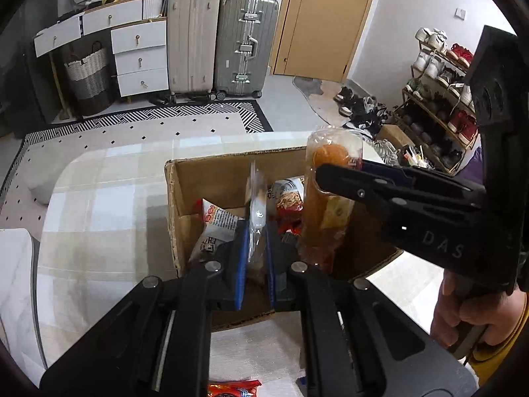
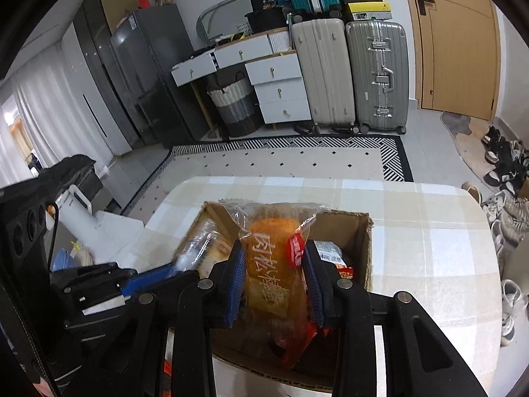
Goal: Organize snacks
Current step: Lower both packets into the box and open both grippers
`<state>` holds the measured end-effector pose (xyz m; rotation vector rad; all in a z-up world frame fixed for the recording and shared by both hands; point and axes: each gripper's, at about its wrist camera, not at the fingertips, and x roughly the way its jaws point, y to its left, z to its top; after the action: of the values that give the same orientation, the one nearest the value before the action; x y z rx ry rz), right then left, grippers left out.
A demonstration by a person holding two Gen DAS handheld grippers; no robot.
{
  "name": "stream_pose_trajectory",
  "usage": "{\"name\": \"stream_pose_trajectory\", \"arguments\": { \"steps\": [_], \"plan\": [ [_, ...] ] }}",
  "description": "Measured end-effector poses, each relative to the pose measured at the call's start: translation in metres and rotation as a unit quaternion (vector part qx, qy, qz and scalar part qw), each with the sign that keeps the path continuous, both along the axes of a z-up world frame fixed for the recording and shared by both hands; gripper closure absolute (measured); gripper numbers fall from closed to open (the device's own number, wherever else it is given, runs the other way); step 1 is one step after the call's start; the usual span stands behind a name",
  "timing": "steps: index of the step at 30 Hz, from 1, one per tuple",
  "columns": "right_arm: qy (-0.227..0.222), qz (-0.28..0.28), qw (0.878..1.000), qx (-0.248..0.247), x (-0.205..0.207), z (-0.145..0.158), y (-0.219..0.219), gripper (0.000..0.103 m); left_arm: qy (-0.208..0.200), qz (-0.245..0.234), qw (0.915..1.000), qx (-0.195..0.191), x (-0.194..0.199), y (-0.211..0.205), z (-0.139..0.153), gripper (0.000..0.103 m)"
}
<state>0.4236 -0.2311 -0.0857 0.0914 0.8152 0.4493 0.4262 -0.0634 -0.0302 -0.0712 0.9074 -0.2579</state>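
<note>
An open cardboard box stands on the checked table and holds several snack packets. My left gripper is shut on a thin clear snack packet, held edge-on over the box. My right gripper is shut on an orange bread packet with white characters, held upright over the box. In the left wrist view the right gripper comes in from the right, gripping that orange packet. A red and white packet lies inside the box at left.
A red snack packet lies on the table near the front edge. The table extends left of the box. Suitcases, a drawer unit and a basket stand across the rug. A shoe rack is at right.
</note>
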Motion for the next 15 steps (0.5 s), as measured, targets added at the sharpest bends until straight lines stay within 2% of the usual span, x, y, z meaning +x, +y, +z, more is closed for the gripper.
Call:
{"name": "stream_pose_trajectory", "arguments": {
  "steps": [5,8,9,15],
  "plan": [
    [0.003,-0.003,1.0,-0.014,-0.003,0.0,-0.002,0.069,0.005,0.005,0.9999,0.007,0.002,0.0,-0.008,0.095],
    [0.014,-0.004,1.0,-0.006,-0.005,0.0,-0.005,0.063,-0.003,0.008,1.0,0.002,-0.006,0.004,-0.003,0.085],
    [0.015,-0.006,1.0,-0.005,-0.006,0.002,-0.006,0.062,-0.007,0.012,0.9999,0.003,-0.008,0.004,-0.001,0.077],
    [-0.009,-0.017,1.0,-0.001,-0.021,0.023,-0.014,0.06,-0.023,0.021,0.9995,0.003,-0.046,0.018,0.022,0.072]
  ]
}}
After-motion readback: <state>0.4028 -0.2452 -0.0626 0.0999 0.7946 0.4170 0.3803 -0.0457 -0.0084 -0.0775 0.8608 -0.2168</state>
